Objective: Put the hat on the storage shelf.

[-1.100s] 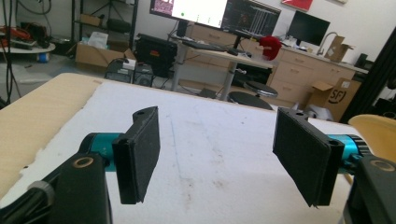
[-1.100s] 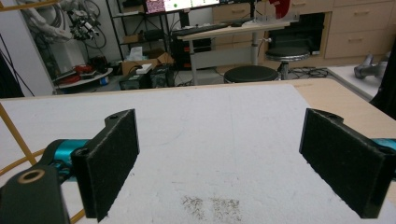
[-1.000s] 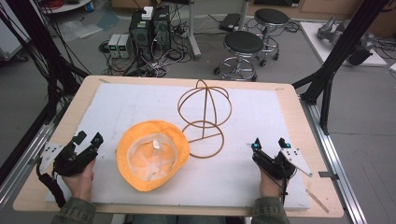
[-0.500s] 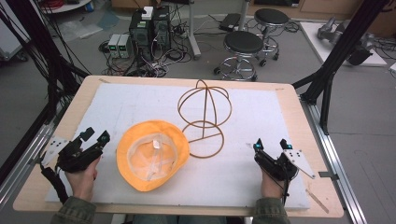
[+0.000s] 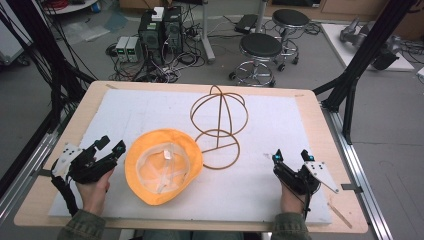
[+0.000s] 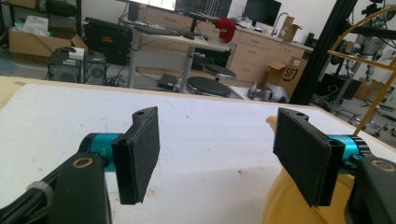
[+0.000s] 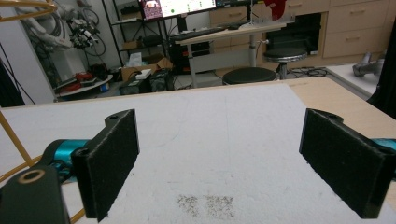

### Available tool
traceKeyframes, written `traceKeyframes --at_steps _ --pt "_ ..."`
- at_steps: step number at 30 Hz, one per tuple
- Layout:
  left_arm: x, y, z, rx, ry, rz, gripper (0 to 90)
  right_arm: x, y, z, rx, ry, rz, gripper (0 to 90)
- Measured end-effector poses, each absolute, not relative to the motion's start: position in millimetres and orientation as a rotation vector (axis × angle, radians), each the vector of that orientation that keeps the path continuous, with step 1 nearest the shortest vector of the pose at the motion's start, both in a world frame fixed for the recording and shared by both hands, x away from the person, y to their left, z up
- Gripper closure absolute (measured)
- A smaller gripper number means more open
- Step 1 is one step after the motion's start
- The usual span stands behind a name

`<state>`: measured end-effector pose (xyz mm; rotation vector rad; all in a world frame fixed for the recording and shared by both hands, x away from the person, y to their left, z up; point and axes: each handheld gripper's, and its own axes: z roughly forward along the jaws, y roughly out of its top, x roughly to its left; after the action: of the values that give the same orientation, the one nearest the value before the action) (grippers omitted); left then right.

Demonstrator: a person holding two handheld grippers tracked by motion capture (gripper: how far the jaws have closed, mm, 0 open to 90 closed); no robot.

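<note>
An orange bucket hat (image 5: 162, 166) lies upside down on the white mat, its pale lining facing up. Just behind it stands a brass-coloured wire hat stand (image 5: 218, 127) with a round base ring. My left gripper (image 5: 111, 145) is open beside the hat's left brim, nothing between its pads (image 6: 138, 154); the hat's orange edge (image 6: 289, 205) shows under its right jaw. My right gripper (image 5: 291, 156) is open near the front right of the mat, apart from the stand, with bare mat between its pads (image 7: 108, 161). The stand's wire (image 7: 14, 140) shows at the left of the right gripper view.
The white mat (image 5: 150, 107) covers most of a wooden table (image 5: 325, 125). Black frame posts (image 5: 360, 60) rise at the table's sides. Stools (image 5: 260, 50) and computer cases (image 5: 160, 30) stand on the floor beyond the far edge.
My left gripper has moved right, closer to the hat's brim. My right gripper has shifted slightly. The hat and stand have not moved.
</note>
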<state>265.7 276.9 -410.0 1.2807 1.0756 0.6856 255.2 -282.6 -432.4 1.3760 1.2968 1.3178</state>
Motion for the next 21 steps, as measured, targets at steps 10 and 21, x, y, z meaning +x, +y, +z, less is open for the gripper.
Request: traceKeyframes --at_steps 10,21 --pt "265.4 272.0 -406.8 1.309 1.050 0.663 32.0 255.3 -280.4 -432.5 1.375 1.309 1.318 10.9" --pt "264.5 263.2 -396.8 1.323 1.013 0.610 32.3 254.6 -281.8 -432.9 1.366 1.313 1.312 10.8"
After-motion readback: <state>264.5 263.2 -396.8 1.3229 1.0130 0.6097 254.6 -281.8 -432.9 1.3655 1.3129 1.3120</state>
